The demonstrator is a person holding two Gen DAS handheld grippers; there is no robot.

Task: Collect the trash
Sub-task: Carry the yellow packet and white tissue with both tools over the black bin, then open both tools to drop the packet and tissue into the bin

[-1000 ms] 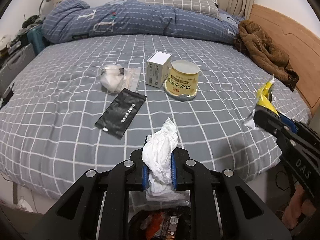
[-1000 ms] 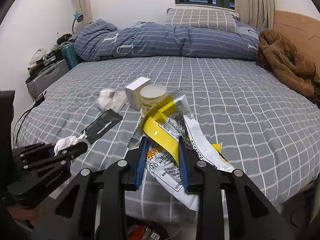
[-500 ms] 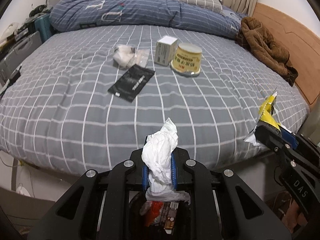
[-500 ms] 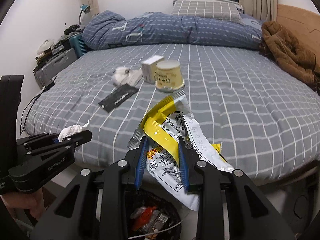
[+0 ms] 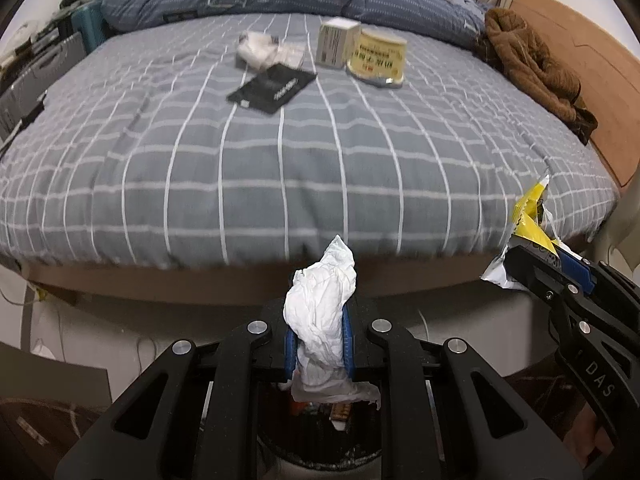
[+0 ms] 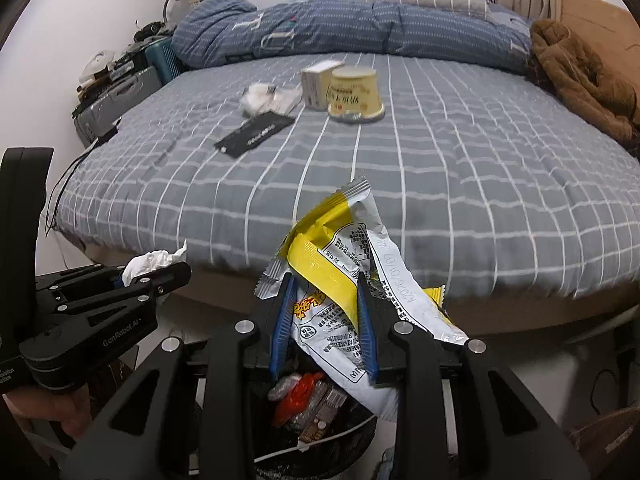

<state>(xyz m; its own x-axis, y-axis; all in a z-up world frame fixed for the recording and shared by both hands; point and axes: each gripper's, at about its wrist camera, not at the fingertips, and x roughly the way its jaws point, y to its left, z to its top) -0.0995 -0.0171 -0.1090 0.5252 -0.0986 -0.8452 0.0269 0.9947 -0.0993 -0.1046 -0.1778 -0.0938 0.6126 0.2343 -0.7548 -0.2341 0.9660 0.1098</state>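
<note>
Both tongs have pulled back off the bed (image 5: 280,168) and sunk toward the bin (image 6: 352,436) at its foot, each with its load: the left tongs (image 5: 319,344) are clamped on a crumpled white tissue (image 5: 320,304), the right tongs (image 6: 324,320) on a yellow-and-white snack wrapper (image 6: 344,280). A second ago the blanket filled the view; now the bin's dark mouth, already holding scraps, sits beneath the jaws, so dropping looks near. The tissue stands upright between the pads, long axis vertical, tip toward the bed. The wrapper runs lengthwise along the fingers, upper end toward the bed, lower end hanging over the bin. A black pouch (image 5: 272,90), box (image 5: 336,42) and tub (image 5: 378,60) lie on the bed uncollected.
</note>
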